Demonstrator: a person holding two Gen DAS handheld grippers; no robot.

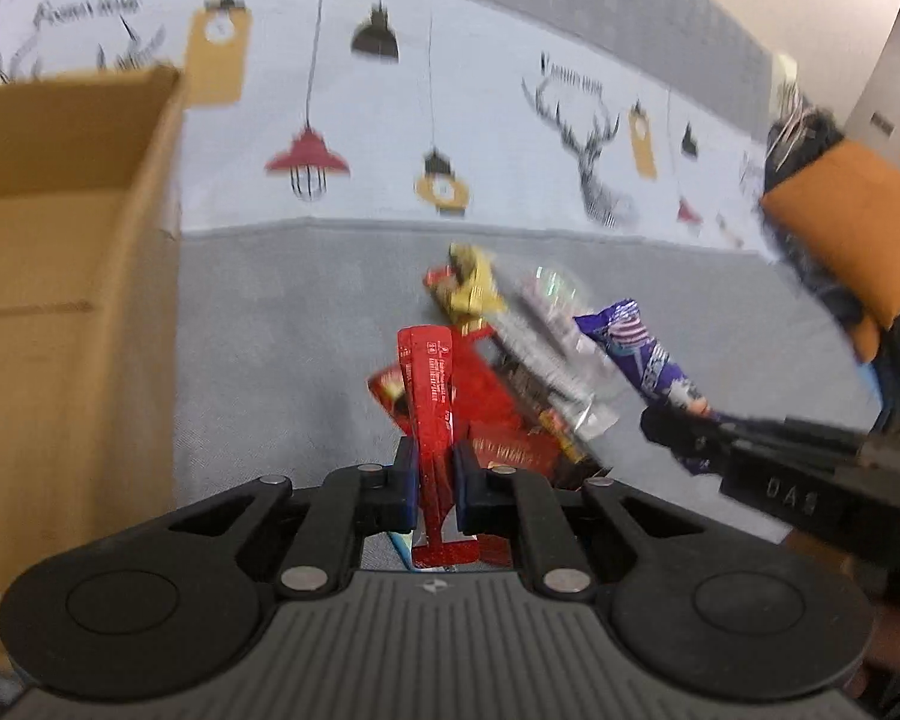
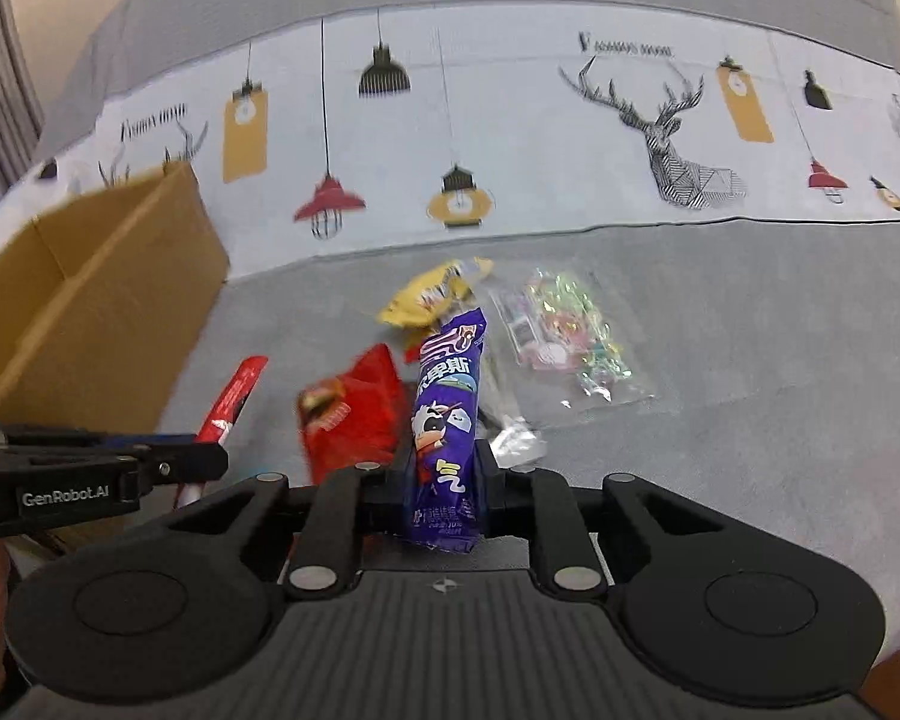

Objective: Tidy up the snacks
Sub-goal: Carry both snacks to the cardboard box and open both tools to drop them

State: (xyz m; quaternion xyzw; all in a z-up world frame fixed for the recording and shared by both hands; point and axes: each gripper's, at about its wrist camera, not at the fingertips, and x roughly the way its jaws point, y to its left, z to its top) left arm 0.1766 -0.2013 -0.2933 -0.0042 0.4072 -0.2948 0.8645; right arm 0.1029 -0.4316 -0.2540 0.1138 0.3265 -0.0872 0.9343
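Snacks sit in both our grippers: the left gripper [image 1: 435, 480] has its jaws clamped on a slim red packet [image 1: 429, 402], the right gripper [image 2: 447, 471] has its jaws clamped on a purple packet [image 2: 447, 414], both lifted above the grey sofa seat [image 2: 720, 360]. Just beyond them we see a red bag [image 2: 354, 414], a yellow bag [image 2: 429, 297] and a clear packet [image 2: 564, 336] lying close together. An open cardboard box [image 2: 96, 312] stands to the left.
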